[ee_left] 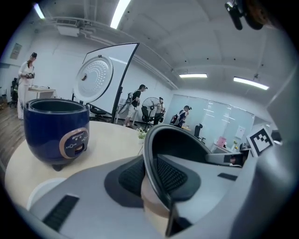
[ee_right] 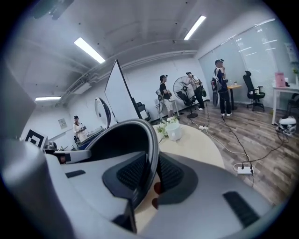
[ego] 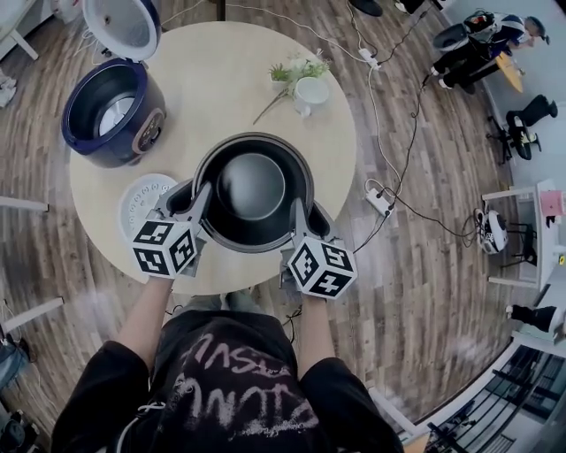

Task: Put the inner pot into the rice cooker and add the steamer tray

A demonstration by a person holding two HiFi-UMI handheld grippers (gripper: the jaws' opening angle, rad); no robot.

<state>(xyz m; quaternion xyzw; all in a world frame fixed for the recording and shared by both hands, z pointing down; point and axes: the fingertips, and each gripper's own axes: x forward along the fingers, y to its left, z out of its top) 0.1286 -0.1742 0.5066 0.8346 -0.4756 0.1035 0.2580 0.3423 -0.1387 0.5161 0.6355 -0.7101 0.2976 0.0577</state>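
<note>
The dark inner pot is held over the near part of the round table by both grippers. My left gripper is shut on the pot's left rim, one pad inside the wall and one outside. On the opposite rim my right gripper is shut the same way. The blue rice cooker stands at the table's far left, its lid raised and its cavity open. The white perforated steamer tray lies flat to the left of the pot, partly behind my left gripper.
A white mug with a small plant stands at the table's far right. Cables and a power strip run over the wooden floor to the right. Several people, chairs and a fan show in the room behind.
</note>
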